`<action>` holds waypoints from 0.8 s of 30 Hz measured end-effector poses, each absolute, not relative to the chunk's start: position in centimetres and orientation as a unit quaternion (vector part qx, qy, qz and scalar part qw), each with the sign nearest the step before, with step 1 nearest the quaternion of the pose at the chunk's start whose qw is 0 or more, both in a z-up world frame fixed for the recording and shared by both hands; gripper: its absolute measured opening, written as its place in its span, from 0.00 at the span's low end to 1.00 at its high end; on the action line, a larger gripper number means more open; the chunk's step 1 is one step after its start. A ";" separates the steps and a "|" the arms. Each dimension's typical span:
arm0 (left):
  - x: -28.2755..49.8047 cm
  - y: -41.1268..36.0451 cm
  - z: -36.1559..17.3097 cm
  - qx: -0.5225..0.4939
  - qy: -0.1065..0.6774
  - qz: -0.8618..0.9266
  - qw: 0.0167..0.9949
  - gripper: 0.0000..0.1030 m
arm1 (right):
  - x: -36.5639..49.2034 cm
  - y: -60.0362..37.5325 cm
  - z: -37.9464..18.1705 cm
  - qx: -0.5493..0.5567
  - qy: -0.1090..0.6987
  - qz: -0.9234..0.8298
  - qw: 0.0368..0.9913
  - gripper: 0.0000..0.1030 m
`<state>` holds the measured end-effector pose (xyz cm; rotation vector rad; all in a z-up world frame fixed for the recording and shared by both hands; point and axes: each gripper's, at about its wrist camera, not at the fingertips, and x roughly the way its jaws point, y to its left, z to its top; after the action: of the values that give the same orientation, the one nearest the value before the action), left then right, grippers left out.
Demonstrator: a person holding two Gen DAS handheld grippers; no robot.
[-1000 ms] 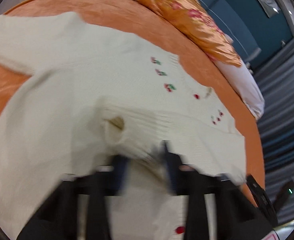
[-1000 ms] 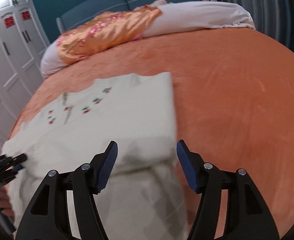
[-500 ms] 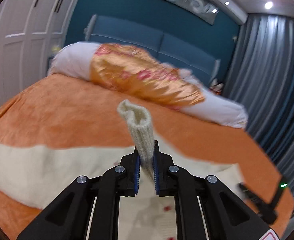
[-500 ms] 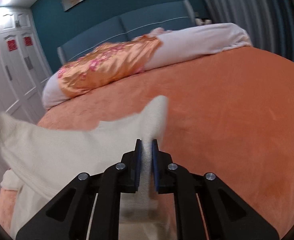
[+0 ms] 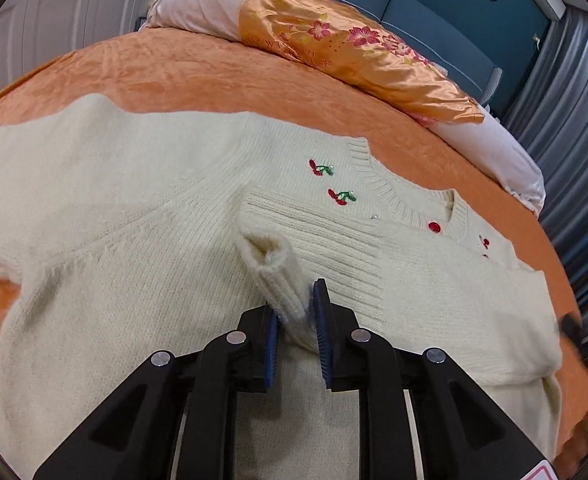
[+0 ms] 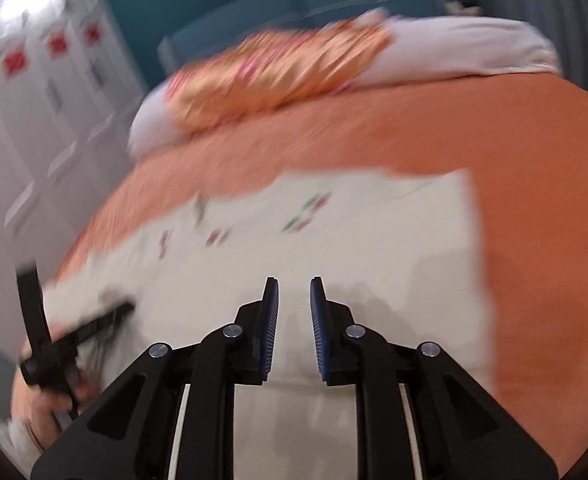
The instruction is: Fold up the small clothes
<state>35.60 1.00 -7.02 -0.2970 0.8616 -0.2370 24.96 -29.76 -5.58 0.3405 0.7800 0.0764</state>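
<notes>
A cream knit sweater [image 5: 134, 200] with cherry embroidery and red buttons lies flat on the orange bed. Its ribbed sleeve cuff [image 5: 270, 256] is folded across the chest, resting below the neckline. My left gripper [image 5: 296, 300] hovers low over it with the jaws opening. The cuff's end sits loosely between the pads, with a small gap at the right pad. In the blurred right wrist view, my right gripper [image 6: 294, 284] is above the folded right side of the sweater [image 6: 374, 240]. Its jaws are opening with nothing between them.
An orange bedspread [image 5: 174, 76] surrounds the sweater. A pillow with an orange floral satin cover [image 5: 354, 52] lies at the head, against a teal headboard [image 5: 434, 4]. White wardrobe doors [image 6: 22, 140] stand on the left and grey curtains [image 5: 566, 120] on the right. A hand holds the other gripper [image 6: 54, 344].
The left gripper held the cuff up in the air, then brought it down onto the sweater's chest and loosened. The right gripper closed on the sweater's edge, carried it over, then let go.
</notes>
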 end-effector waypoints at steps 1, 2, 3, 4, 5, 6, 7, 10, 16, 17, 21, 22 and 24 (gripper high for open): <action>35.5 1.2 -7.0 -0.148 0.415 -0.117 0.890 0.18 | 25.7 -28.1 -6.5 0.147 0.397 0.049 0.905 0.16; 35.4 1.4 -7.1 -0.154 0.414 -0.120 0.889 0.18 | 26.2 -27.3 -7.3 0.134 0.406 0.050 0.903 0.16; 35.3 1.6 -7.1 -0.163 0.413 -0.124 0.887 0.18 | 26.4 -26.9 -7.9 0.121 0.411 0.042 0.902 0.16; 35.3 1.8 -7.3 -0.170 0.413 -0.128 0.885 0.18 | 26.4 -27.3 -8.3 0.115 0.414 0.025 0.902 0.12; 35.3 2.0 -7.4 -0.177 0.413 -0.131 0.884 0.19 | 26.1 -28.2 -8.5 0.129 0.413 0.012 0.901 0.12; 35.3 2.1 -7.5 -0.183 0.412 -0.133 0.882 0.19 | 25.5 -29.5 -8.4 0.149 0.409 -0.003 0.900 0.12; 35.3 2.1 -7.5 -0.185 0.412 -0.135 0.882 0.19 | 24.4 -31.8 -8.3 0.171 0.403 -0.040 0.898 0.12; 35.3 1.9 -7.6 -0.184 0.410 -0.138 0.883 0.22 | 21.8 -36.3 -8.5 0.207 0.393 -0.098 0.891 0.00; 35.1 0.8 -6.9 -0.148 0.413 -0.126 0.890 0.27 | 21.1 -36.0 -6.9 0.172 0.395 -0.100 0.897 0.05; 35.1 0.7 -6.7 -0.144 0.416 -0.121 0.890 0.28 | 21.3 -35.5 -6.9 0.156 0.400 -0.102 0.897 0.04; 34.5 1.1 -6.3 -0.130 0.426 -0.090 0.891 0.36 | 21.2 -35.8 -8.4 0.145 0.424 -0.113 0.887 0.02; 34.4 1.2 -6.2 -0.129 0.427 -0.090 0.890 0.36 | 21.0 -35.8 -7.7 0.147 0.422 -0.115 0.887 0.03; 34.1 1.4 -6.0 -0.124 0.430 -0.088 0.890 0.37 | 20.4 -35.5 -6.2 0.152 0.400 -0.106 0.898 0.06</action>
<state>34.11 1.36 -6.00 -0.2575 0.8930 -0.1819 20.42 -35.50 -6.18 0.3148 0.8284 -0.2205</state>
